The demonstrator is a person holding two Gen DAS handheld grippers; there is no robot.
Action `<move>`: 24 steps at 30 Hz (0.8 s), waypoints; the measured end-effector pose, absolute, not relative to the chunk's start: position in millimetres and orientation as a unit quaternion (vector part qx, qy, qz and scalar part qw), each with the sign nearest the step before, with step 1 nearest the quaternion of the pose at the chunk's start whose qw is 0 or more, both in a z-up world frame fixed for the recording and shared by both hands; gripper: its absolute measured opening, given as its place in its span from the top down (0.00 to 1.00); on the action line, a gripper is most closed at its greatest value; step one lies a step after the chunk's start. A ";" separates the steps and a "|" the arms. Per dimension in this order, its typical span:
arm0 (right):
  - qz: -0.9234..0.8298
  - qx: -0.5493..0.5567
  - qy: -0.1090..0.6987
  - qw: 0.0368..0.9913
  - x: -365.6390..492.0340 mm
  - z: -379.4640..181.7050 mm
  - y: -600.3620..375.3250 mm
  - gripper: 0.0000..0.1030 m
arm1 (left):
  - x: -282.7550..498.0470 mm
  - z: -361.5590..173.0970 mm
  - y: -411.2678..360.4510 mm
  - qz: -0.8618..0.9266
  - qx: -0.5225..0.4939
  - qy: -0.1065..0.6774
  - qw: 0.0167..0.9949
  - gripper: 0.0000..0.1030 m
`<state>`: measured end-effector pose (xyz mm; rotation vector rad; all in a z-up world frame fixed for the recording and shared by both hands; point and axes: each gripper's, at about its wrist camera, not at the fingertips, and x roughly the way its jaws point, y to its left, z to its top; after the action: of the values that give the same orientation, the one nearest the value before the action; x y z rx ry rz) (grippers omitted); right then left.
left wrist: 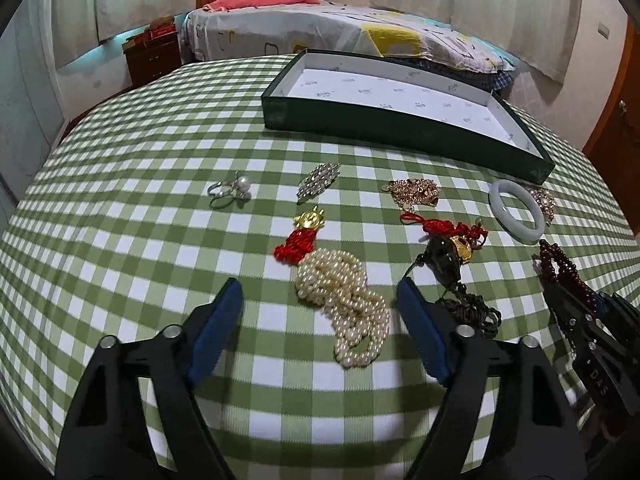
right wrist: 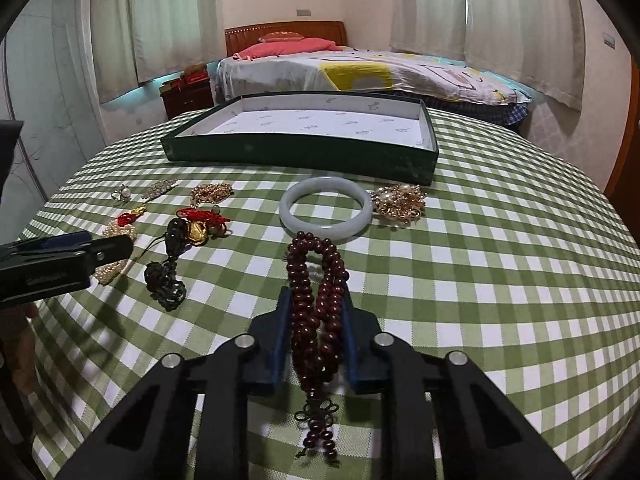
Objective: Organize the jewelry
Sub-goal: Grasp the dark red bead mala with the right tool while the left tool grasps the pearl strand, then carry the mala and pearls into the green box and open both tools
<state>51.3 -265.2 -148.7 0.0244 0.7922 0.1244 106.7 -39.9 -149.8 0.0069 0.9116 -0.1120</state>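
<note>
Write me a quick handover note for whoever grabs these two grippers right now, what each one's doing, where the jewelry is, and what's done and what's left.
Right gripper: shut on the dark red bead strand, which trails down between the fingers.
Left gripper: open, holding nothing, over the pearl necklace.
Green box: at the far side of the checked tablecloth, nothing visible inside.
Out on the cloth: jade bangle, gold cluster, gold chain, rhinestone brooch, pearl ring, two red-cord gold charms, dark cord pendant.
Done: nothing boxed yet.
Left: box the bead strand, then everything else.
</note>
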 end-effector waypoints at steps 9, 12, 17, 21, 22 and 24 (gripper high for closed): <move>0.064 0.018 0.385 0.921 52.2 -148.8 -265.3 0.82 | 105.0 -150.9 -38.7 -0.055 0.024 0.437 0.898 0.59; 0.065 0.020 0.385 0.921 52.1 -148.9 -266.4 0.83 | 102.6 -150.6 -35.1 -0.061 0.022 0.434 0.899 0.66; 0.069 0.027 0.385 0.920 52.1 -149.0 -267.8 0.88 | 98.1 -150.2 -31.0 -0.071 0.015 0.430 0.900 0.70; 0.070 0.031 0.385 0.920 52.1 -148.9 -268.1 0.88 | 96.1 -149.3 -32.0 -0.080 0.016 0.431 0.899 0.83; 0.070 0.032 0.385 0.920 52.2 -148.8 -268.4 0.88 | 95.5 -149.3 -31.6 -0.086 0.012 0.430 0.898 0.83; 0.070 0.034 0.385 0.920 51.6 -148.5 -269.0 0.88 | 94.9 -149.4 -31.0 -0.092 0.008 0.430 0.898 0.84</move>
<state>51.6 -269.0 -148.5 0.0697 0.7914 0.1432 94.9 -31.0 -149.4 0.0159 0.8903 -0.1895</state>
